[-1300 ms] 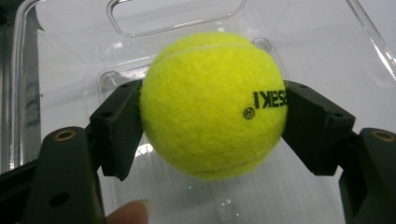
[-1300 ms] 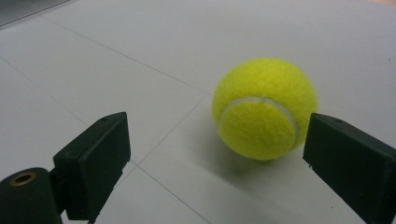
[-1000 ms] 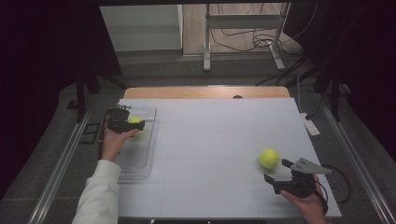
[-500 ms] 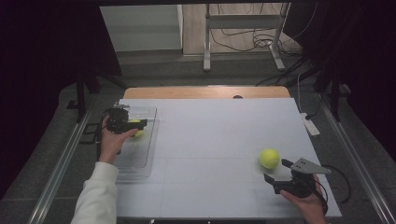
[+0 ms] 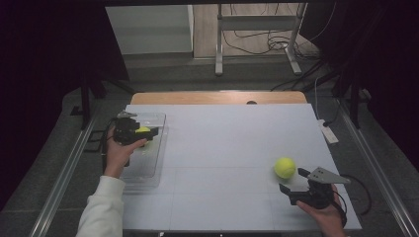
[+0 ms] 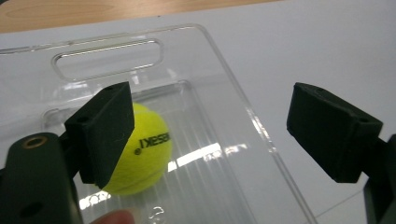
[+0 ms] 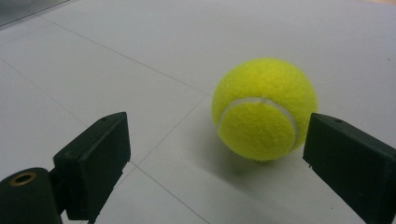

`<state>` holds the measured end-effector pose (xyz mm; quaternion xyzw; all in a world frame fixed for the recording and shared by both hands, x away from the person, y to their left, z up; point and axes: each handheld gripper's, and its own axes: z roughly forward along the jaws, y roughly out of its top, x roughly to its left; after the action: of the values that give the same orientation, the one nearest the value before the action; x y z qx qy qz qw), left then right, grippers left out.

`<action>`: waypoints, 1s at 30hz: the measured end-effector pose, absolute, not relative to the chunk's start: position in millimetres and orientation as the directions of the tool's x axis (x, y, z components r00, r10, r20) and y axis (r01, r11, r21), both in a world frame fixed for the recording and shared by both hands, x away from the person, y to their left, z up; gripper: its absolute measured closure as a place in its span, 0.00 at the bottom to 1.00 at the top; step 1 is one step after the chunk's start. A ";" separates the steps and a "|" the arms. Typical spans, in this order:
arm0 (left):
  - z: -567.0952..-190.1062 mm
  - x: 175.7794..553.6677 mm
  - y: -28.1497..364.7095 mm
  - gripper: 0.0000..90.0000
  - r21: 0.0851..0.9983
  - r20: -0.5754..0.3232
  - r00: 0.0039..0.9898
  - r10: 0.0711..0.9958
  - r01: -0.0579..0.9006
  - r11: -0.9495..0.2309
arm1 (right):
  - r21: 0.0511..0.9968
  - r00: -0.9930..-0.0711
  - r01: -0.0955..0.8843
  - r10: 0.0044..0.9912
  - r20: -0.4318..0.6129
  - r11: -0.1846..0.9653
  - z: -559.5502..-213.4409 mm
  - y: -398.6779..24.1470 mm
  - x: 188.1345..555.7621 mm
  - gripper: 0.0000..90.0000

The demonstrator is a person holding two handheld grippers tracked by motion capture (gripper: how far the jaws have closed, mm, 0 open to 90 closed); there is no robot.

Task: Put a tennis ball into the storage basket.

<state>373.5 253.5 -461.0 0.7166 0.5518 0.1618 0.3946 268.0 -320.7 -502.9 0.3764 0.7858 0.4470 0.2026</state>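
A yellow tennis ball lies in a clear plastic tray at the table's left. My left gripper hovers over the tray, open. Its jaws have just been closing a little. In the left gripper view, the ball sits partly behind the left jaw, and nothing is between the pads of my left gripper. A second tennis ball rests on the white table at the right. My right gripper stands open just short of it. In the right gripper view, that ball lies ahead of the wide-apart jaws of my right gripper.
The tray has a handle slot at its far end, with a wooden table edge beyond it. A white power strip lies off the table's right side. Metal stand legs and cables sit on the floor behind.
My left gripper has shifted slightly over the tray. The right hand and both balls have stayed where they were.
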 end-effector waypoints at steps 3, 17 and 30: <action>-457.9 368.1 249.0 0.18 0.752 -0.207 0.363 0.908 0.652 -0.090 | 0.855 -0.634 0.411 0.773 0.019 0.316 -503.1 -321.0 268.6 0.09; -452.1 348.2 239.1 0.19 0.774 -0.234 0.433 0.871 0.625 -0.103 | 0.855 -0.626 0.425 0.779 0.041 0.297 -504.9 -323.2 271.2 0.09; -449.2 338.0 226.6 0.19 0.789 -0.237 0.492 0.837 0.601 -0.130 | 0.851 -0.620 0.430 0.784 0.034 0.303 -504.6 -322.2 269.6 0.09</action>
<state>338.0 226.6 -449.2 0.7399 0.4861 0.1326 0.4457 269.6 -322.2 -504.6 0.3879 0.7822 0.4450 0.1992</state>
